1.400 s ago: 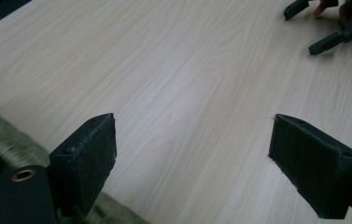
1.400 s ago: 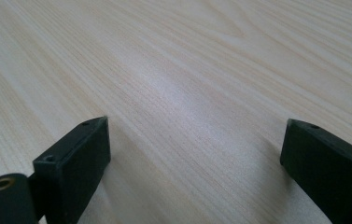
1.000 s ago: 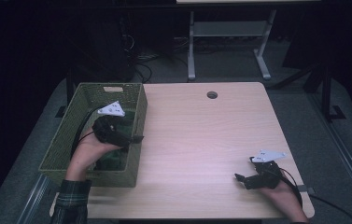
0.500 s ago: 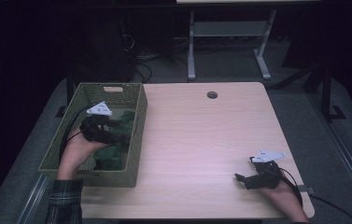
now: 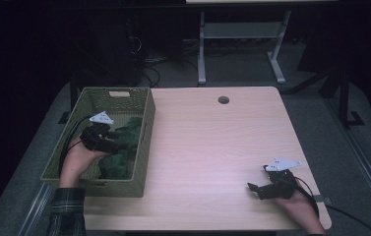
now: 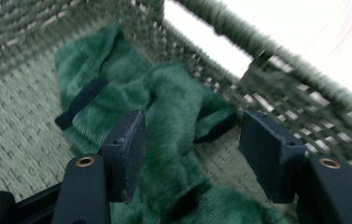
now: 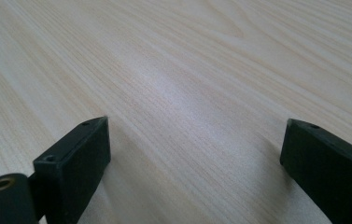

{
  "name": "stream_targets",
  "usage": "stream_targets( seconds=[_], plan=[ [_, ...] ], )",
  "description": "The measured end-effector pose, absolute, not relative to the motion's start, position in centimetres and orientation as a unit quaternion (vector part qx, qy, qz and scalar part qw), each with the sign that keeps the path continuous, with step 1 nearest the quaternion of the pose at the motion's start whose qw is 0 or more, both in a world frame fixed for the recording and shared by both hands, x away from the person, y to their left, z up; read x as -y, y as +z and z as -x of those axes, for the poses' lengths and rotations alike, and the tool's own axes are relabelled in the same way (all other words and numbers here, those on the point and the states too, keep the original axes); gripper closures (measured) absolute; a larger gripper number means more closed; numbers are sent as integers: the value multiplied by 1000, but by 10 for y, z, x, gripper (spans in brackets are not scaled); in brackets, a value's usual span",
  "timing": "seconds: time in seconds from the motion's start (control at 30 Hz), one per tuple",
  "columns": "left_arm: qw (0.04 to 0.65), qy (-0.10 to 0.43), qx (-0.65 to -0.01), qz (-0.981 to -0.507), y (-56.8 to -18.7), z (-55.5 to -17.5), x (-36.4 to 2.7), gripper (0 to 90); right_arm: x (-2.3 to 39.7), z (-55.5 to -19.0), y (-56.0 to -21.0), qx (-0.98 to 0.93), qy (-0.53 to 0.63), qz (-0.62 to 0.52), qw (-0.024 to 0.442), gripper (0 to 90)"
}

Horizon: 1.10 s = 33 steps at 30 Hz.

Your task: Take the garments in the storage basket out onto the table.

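The left gripper [image 5: 119,143] sits down inside the green woven basket [image 5: 143,142] at about nine o'clock on the table [image 5: 212,147], and its jaws have just been closing around a fold of the green fuzzy cloth [image 5: 124,162] that lies heaped in the basket's near half. In the left gripper view the cloth [image 6: 164,121] runs between the two pads [image 6: 127,149], with the left pad against the pile and the right one standing clear of it beside the basket [image 6: 267,70] wall, so the gripper is not yet clenched and holds nothing. The right gripper [image 5: 259,189] rests released at about five o'clock on the bare wood, its jaws wide apart over the table [image 7: 173,84] with nothing between them. To do the grab well, the person would likely want to sink the left gripper a touch deeper so both pads bracket a thick ridge of cloth rather than loose fuzz, then close fully before lifting. The right-hand pad sits near the woven wall, so nudging the gripper toward the basket's middle should keep it from snagging the weave. Dark bands [image 6: 82,100] cross the cloth; whether they are straps or trim cannot be told, and a bite on the plush body looks the safer choice. A straight upward lift ought to clear the rim cleanly.
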<state>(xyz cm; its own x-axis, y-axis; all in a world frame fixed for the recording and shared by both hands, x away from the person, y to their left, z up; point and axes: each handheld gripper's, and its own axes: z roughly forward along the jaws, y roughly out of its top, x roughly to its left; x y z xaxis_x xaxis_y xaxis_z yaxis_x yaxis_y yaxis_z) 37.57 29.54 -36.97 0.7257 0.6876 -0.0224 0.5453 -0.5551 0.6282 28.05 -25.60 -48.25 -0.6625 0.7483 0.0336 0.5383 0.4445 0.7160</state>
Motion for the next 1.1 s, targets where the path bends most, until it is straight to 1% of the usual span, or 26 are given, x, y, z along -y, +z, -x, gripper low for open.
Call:
stream_targets(
  seconds=[0.33, 0.47, 0.5, 0.53, 0.57, 0.7, 0.73, 0.77, 0.8, 0.93, 1.1],
  plan=[
    [278, 101, -370, -881, -387, -381, -305, 440, 256, -280, -482, -837, 361, -384, 145, 81],
    [267, 93, -376, -883, -393, -383, -307, 471, 256, -281, -482, -837, 361, -384, 145, 81],
    [265, 91, -377, -883, -394, -384, -308, 485, 256, -280, -482, -837, 361, -385, 145, 81],
    [264, 88, -379, -882, -396, -384, -308, 520, 256, -280, -482, -837, 361, -385, 145, 81],
    [266, 84, -383, -881, -397, -385, -308, 520, 256, -280, -482, -837, 361, -385, 145, 81],
    [260, 65, -387, -883, -399, -386, -309, 659, 256, -280, -482, -837, 361, -385, 145, 81],
    [258, 63, -386, -883, -399, -386, -309, 723, 256, -280, -482, -837, 361, -385, 145, 81],
    [256, 60, -387, -884, -399, -387, -309, 723, 256, -280, -482, -837, 361, -385, 145, 81],
    [256, 59, -391, -882, -399, -387, -309, 774, 256, -280, -482, -837, 361, -385, 145, 81],
    [266, 65, -399, -875, -394, -386, -312, 803, 256, -280, -482, -837, 361, -385, 145, 81],
    [287, 75, -408, -863, -381, -382, -318, 811, 256, -281, -482, -837, 361, -384, 145, 81]
  ],
)
